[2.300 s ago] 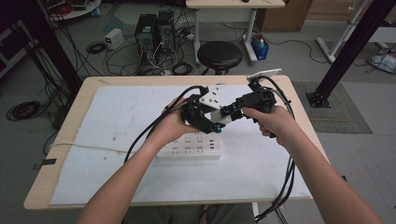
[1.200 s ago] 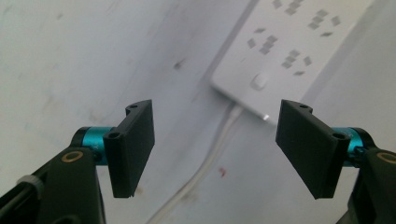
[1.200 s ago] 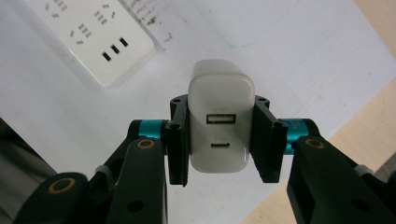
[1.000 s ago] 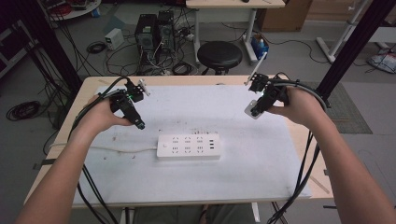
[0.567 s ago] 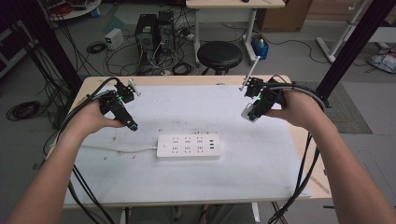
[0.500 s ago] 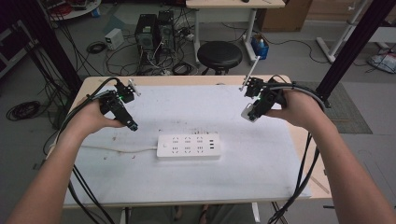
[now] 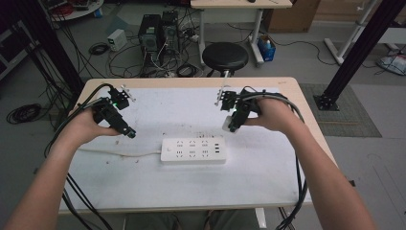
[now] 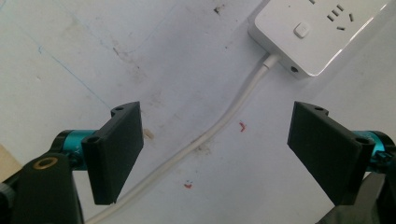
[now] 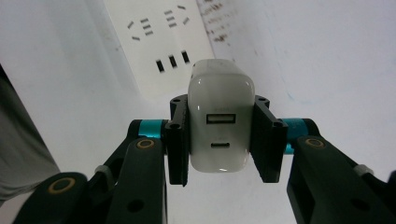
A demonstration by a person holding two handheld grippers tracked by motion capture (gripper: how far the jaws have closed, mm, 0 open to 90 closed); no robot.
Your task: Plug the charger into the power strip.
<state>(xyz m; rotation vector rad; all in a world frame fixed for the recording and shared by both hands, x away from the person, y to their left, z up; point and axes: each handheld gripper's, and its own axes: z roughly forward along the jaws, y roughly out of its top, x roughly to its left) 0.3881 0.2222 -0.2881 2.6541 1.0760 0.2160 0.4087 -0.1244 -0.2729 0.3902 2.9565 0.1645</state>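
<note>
My right tool [image 7: 229,125] is clamped on a white charger [image 9: 220,122], its two ports facing me, held just above the power strip [image 7: 193,150] on the tabletop [image 7: 268,177]. My left tool [image 7: 128,132] has just been opening; nothing sits between its pads, and the strip's cord [image 8: 201,139] runs beneath the gap.

Beyond the table's [image 7: 287,91] far edge stand a black round stool [image 7: 225,56] and two computer towers [image 7: 157,29], with cables [image 7: 98,48] on the floor.
</note>
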